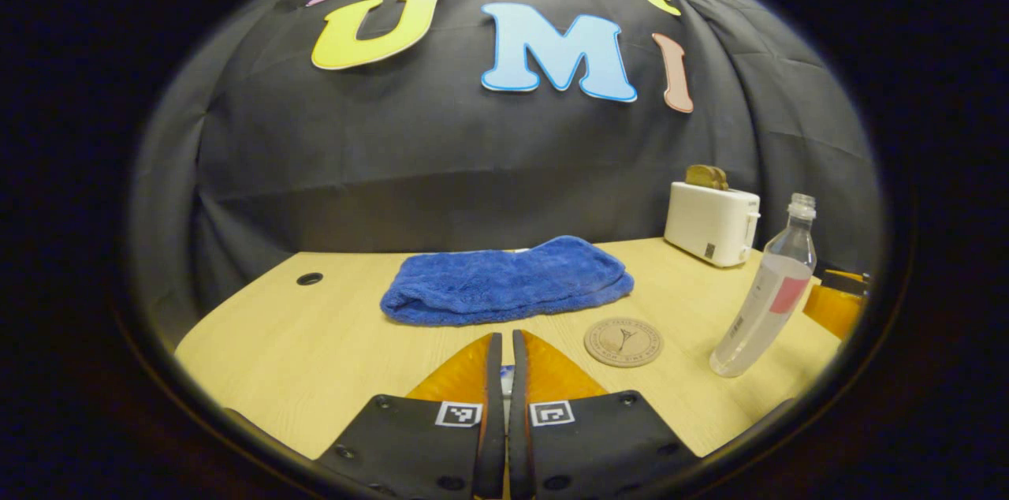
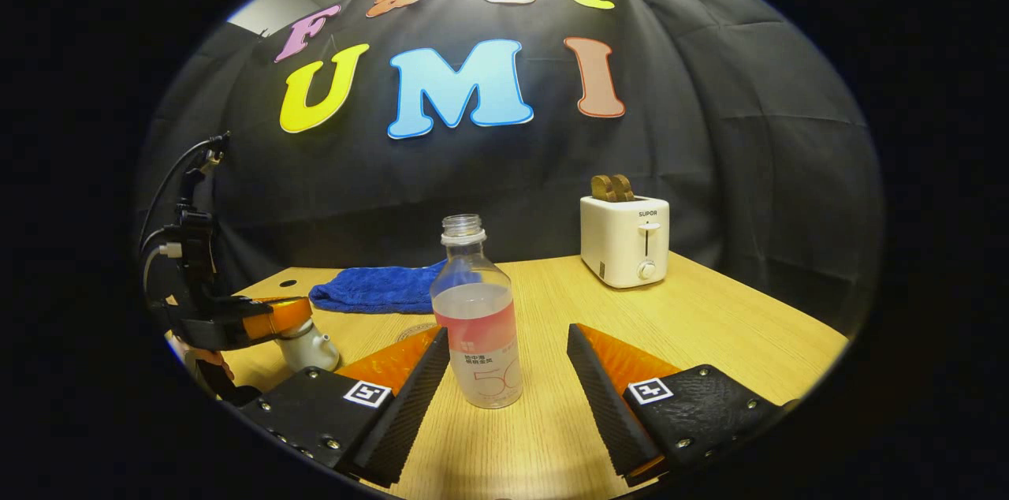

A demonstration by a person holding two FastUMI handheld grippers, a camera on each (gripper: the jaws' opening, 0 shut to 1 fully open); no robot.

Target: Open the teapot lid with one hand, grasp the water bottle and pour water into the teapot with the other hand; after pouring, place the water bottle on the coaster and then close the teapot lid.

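1. While upright and uncapped on the table (image 2: pixel 709 311), the water bottle (image 2: pixel 478 319) sits between the right gripper (image 2: pixel 504 362) fingers; jaws spread wide, not touching it.
2. Teapot (image 2: pixel 309 346) at far left in right gripper view, partly hidden under the left gripper (image 1: pixel 501 358); lid not visible.
3. Left gripper jaws nearly closed w/ a small pale item glimpsed between them; grip can't be confirmed.
4. Coaster (image 1: pixel 623 342) bare, just left of bottle in left gripper view.
5. Blue towel (image 1: pixel 508 281) behind coaster; toaster (image 2: pixel 625 240) w/ bread at back right.

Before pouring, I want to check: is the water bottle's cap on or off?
Off. The water bottle stands upright on the table with its neck bare and open, between the right gripper fingers, which do not touch it.
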